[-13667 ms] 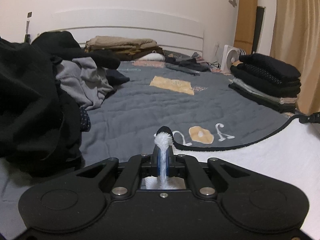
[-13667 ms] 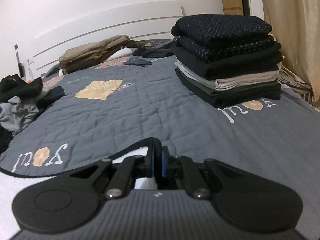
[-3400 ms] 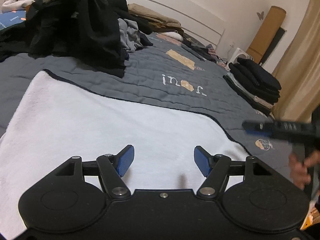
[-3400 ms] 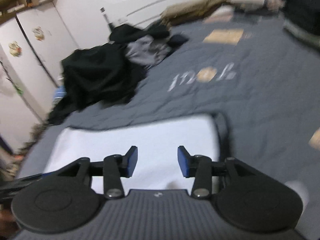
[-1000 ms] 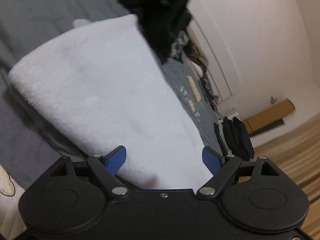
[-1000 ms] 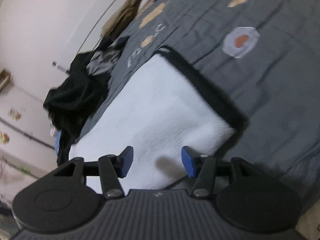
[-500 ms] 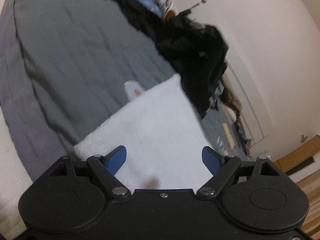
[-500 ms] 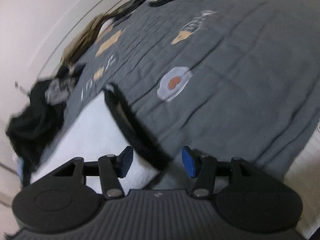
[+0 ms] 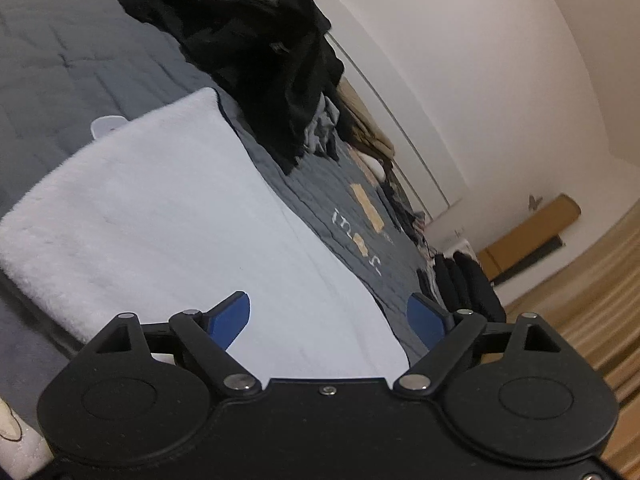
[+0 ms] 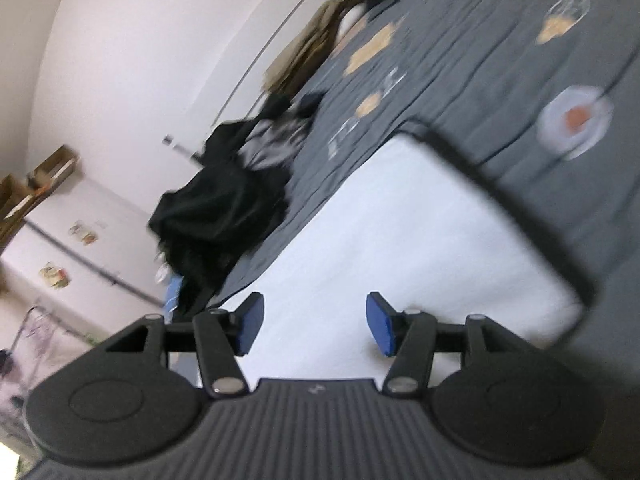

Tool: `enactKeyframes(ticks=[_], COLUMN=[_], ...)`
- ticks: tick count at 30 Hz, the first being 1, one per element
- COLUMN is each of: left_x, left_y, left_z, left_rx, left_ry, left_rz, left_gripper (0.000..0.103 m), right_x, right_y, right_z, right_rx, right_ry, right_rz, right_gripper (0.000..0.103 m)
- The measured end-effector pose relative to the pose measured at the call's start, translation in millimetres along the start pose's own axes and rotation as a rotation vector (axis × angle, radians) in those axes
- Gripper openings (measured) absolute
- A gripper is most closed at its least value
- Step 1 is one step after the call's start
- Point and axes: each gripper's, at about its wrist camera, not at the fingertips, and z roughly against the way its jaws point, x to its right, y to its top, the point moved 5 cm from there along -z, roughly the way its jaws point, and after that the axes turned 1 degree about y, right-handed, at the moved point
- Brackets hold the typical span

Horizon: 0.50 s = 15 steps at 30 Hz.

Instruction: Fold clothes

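A white fluffy garment with black trim (image 9: 168, 208) lies folded flat on the grey quilt (image 9: 60, 60); it also shows in the right wrist view (image 10: 420, 232). My left gripper (image 9: 328, 316) is open and empty, hovering over the garment's near edge. My right gripper (image 10: 316, 320) is open and empty above the garment's near side, with its black-trimmed corner to the right. Both views are tilted.
A heap of unfolded black and grey clothes (image 9: 264, 52) lies beyond the white garment, also in the right wrist view (image 10: 224, 200). A stack of folded dark clothes (image 9: 464, 284) stands at the far right of the bed. Tan folded clothes (image 10: 304, 56) lie by the headboard.
Both grippers stay open. The left view has swung back over the white garment. The right view has swung left, from the garment's trimmed corner to its middle.
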Motion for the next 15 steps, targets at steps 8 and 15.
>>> enactKeyframes(ticks=[8,15], left_x=[-5,3], left_y=[2,7], left_z=[-7,0], left_rx=[-0.022,0.000], left_ry=[0.036,0.045], left_rz=[-0.007,-0.035], left_gripper=[0.086,0.086], right_x=[30,59], right_y=[-3,22], right_z=[-7,23], right_rx=[0.011,0.162], right_ry=[-0.034,-0.163], right_rz=[-0.066,-0.102], right_gripper=[0.056,0.056])
